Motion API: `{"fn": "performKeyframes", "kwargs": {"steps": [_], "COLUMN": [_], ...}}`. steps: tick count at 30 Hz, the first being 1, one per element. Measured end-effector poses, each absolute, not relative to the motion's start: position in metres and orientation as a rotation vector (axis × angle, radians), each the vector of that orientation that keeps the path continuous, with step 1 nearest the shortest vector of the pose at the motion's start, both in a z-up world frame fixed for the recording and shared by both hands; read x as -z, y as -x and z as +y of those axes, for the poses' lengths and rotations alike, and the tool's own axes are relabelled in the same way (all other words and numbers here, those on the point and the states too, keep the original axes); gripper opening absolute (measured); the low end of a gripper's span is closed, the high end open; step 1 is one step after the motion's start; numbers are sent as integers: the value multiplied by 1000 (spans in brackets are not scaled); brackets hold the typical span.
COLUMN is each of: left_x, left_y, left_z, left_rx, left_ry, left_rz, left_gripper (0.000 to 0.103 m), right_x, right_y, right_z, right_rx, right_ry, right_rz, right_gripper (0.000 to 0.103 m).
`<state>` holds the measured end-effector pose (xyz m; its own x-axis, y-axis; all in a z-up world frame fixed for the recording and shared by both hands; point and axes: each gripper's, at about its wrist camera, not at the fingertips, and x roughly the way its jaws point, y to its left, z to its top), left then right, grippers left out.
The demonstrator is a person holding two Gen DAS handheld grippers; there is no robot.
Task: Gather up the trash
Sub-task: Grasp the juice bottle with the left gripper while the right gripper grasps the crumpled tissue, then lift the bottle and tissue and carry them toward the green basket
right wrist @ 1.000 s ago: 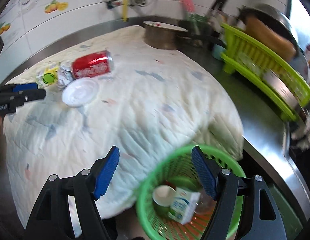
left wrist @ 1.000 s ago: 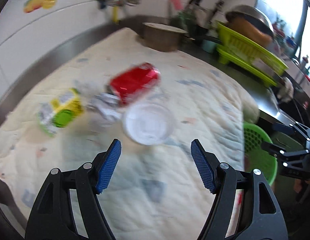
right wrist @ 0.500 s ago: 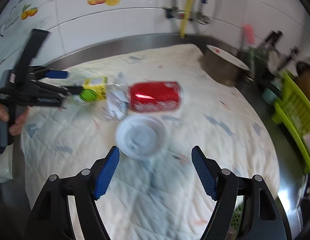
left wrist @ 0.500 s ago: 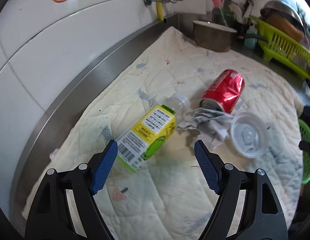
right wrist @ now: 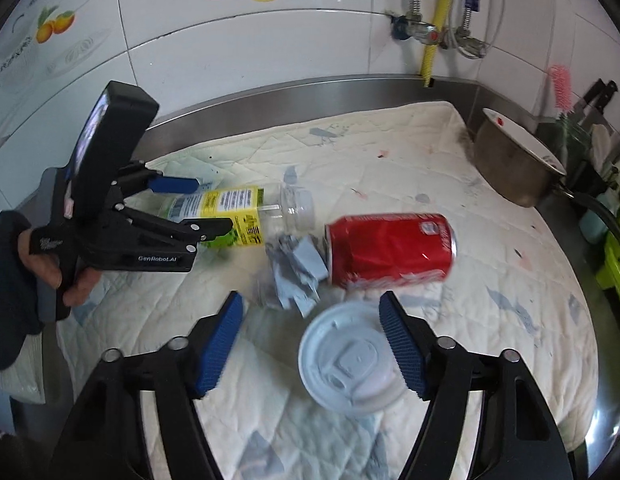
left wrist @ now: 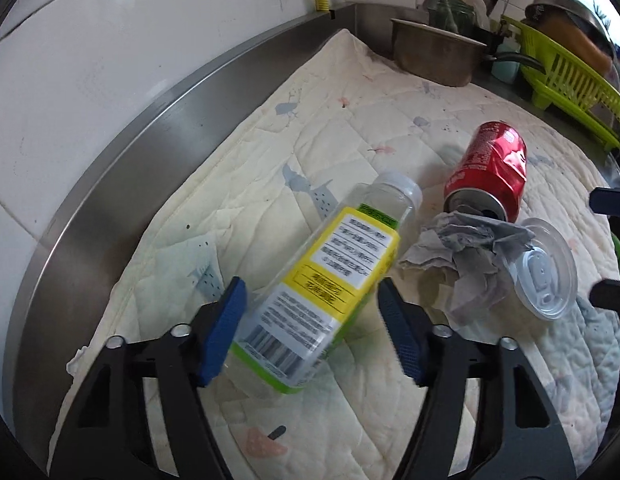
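Through the left wrist camera we are bringing our left gripper around the bottle, which is lying on the quilt between the jaws; they have just been closing, and the pads are standing just off its sides. Through the right wrist camera we are holding our right gripper over the lid, jaws likewise closing and not yet pressing it, with the can and tissue just beyond.
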<state>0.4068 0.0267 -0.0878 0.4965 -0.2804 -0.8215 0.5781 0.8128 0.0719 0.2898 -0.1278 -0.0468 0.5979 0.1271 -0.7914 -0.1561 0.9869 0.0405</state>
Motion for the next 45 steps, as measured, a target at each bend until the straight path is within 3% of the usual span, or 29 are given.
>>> {"fn": "performKeyframes", "kwargs": {"steps": [15, 21, 30, 45], "left_x": [95, 99, 90, 72], "left_y": [-416, -414, -392, -308], "left_z": [19, 21, 29, 36], "left_rx": [620, 610, 538, 450], "left_ry": [-436, -406, -315, -153], "left_rz": [955, 946, 953, 954], "left_gripper": [68, 63, 46, 42], "right_x": [82, 94, 74, 42], "right_y": [-331, -338, -304, -180], "right_z": [-107, -106, -111, -160], "right_rx": [-181, -160, -181, -164], "right_ry": [62, 69, 30, -7], "right_rz": [992, 1019, 964, 892], "right_gripper": [47, 28, 24, 24]}}
